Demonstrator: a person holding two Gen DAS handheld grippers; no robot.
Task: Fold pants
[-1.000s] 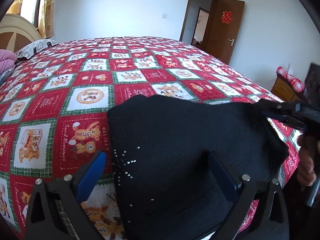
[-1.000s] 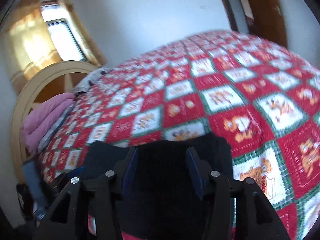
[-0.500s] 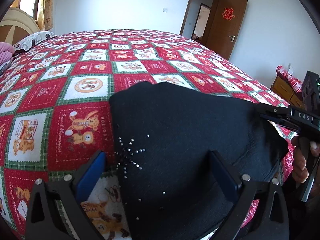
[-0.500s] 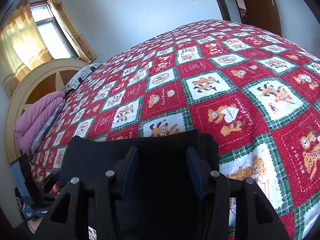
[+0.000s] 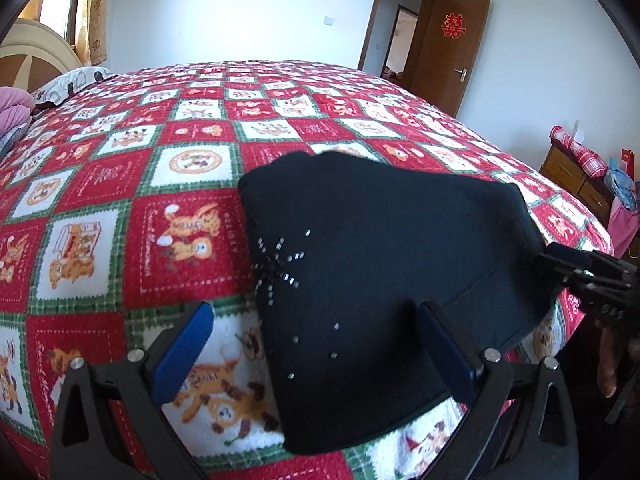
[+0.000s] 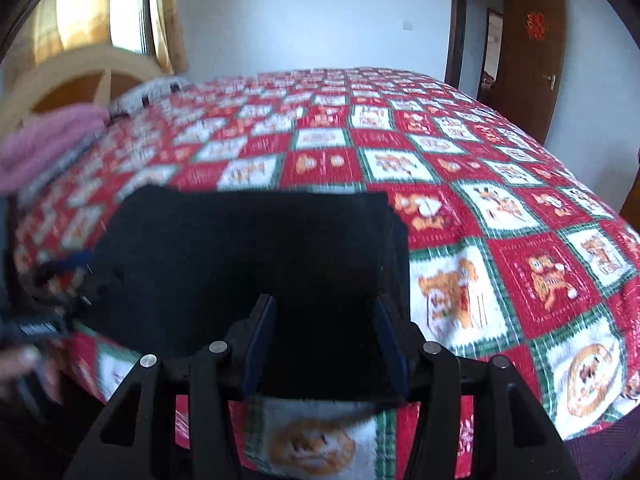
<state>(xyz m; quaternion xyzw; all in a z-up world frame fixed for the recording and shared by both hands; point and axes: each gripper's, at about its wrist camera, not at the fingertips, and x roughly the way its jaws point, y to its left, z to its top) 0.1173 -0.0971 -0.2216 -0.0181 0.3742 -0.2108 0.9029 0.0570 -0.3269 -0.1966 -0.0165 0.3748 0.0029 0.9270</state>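
Note:
The black pants (image 5: 380, 256) lie folded into a compact pad near the front edge of the bed, with small silver studs on the left side. They also show in the right wrist view (image 6: 256, 264). My left gripper (image 5: 316, 344) is open, its blue pads wide apart over the near left part of the pants, holding nothing. My right gripper (image 6: 326, 344) is open with its pads over the near right edge of the pants. In the left wrist view the right gripper (image 5: 588, 276) shows at the pants' right edge.
The bed (image 5: 120, 184) carries a red, white and green bear-patterned quilt. A pink blanket (image 6: 44, 140) and pillow lie by the headboard on the left. A wooden nightstand (image 5: 576, 176) stands at the right, a brown door (image 5: 456, 48) behind.
Both grippers have pulled back toward the bed's front edge and the right one has swung rightward. The pants now lie flat on the quilt, no longer held up.

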